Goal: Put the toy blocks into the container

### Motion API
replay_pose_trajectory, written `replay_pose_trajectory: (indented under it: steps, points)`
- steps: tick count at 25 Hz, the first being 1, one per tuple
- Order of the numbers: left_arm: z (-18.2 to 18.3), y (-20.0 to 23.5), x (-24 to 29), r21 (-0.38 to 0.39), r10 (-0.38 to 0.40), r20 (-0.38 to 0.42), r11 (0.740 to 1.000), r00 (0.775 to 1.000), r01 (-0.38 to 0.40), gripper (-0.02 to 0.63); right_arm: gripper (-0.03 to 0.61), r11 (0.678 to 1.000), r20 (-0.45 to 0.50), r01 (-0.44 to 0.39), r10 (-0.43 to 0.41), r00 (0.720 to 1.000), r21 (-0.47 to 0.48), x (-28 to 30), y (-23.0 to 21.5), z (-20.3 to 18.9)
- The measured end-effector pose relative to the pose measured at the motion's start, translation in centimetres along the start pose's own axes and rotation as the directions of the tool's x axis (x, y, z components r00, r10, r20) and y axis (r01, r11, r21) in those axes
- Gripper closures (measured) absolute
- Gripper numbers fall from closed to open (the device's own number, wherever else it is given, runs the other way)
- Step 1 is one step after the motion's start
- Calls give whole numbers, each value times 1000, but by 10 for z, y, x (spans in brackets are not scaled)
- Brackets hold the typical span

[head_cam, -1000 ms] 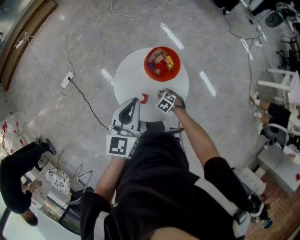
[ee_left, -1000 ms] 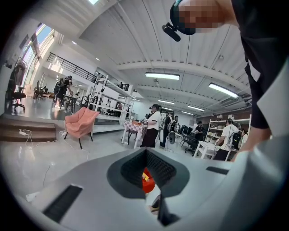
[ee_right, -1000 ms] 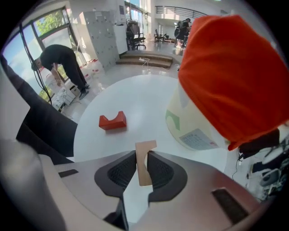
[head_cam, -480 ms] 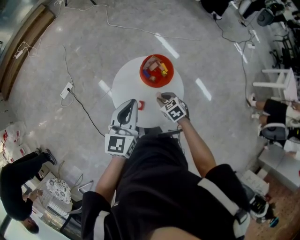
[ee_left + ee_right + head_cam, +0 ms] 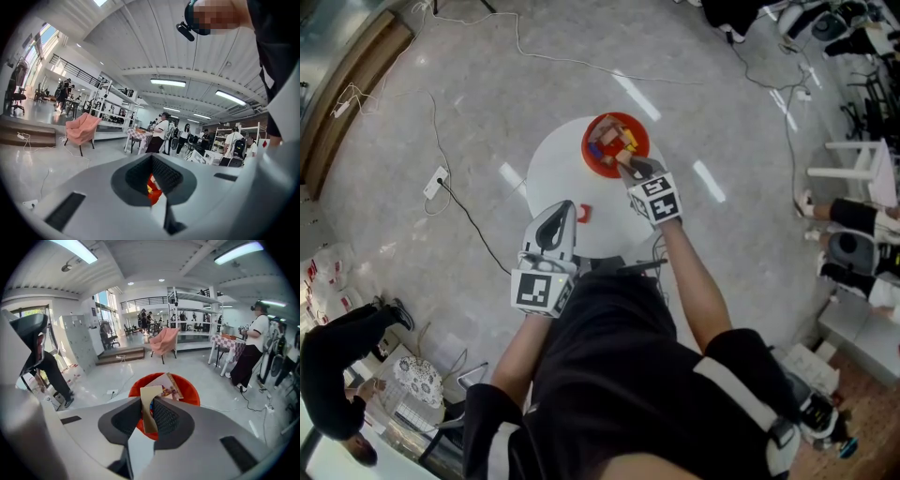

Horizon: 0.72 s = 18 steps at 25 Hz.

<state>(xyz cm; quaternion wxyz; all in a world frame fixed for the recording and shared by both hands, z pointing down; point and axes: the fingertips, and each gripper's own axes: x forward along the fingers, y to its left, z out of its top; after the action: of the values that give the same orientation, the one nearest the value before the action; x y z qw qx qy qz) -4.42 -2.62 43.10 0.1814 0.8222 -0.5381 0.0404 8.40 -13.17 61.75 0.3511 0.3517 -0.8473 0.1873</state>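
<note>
A red bowl (image 5: 615, 143) with several coloured blocks stands at the far side of the round white table (image 5: 553, 164). My right gripper (image 5: 630, 165) hovers at the bowl's near rim, shut on a flat tan wooden block (image 5: 148, 405). In the right gripper view the red bowl (image 5: 190, 389) lies just beyond the right gripper (image 5: 149, 417). A small red block (image 5: 583, 214) lies on the table near its front edge. My left gripper (image 5: 563, 208) rests left of that block, jaws shut and empty. In the left gripper view a sliver of red shows past the left gripper (image 5: 153, 186).
A power strip (image 5: 436, 159) and cables lie on the grey floor left of the table. A person crouches at lower left (image 5: 342, 347), another sits at the right (image 5: 853, 225). White furniture stands at the right edge. A pink chair (image 5: 164, 341) is far off.
My right gripper has moved from the table's near side up to the bowl's rim, carrying the tan block. The left gripper and the red block have stayed put.
</note>
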Motion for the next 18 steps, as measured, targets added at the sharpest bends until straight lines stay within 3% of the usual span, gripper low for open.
replay_pose_trajectory:
  steps: [10, 18]
  points:
    - [-3, 9, -5, -37, 24, 8, 999, 1000, -24, 615, 506, 997, -94, 64, -59, 994, 50, 48, -18, -21]
    - [-4, 12, -7, -58, 26, 31, 998, 999, -25, 615, 497, 997, -51, 64, -61, 997, 53, 34, -15, -13]
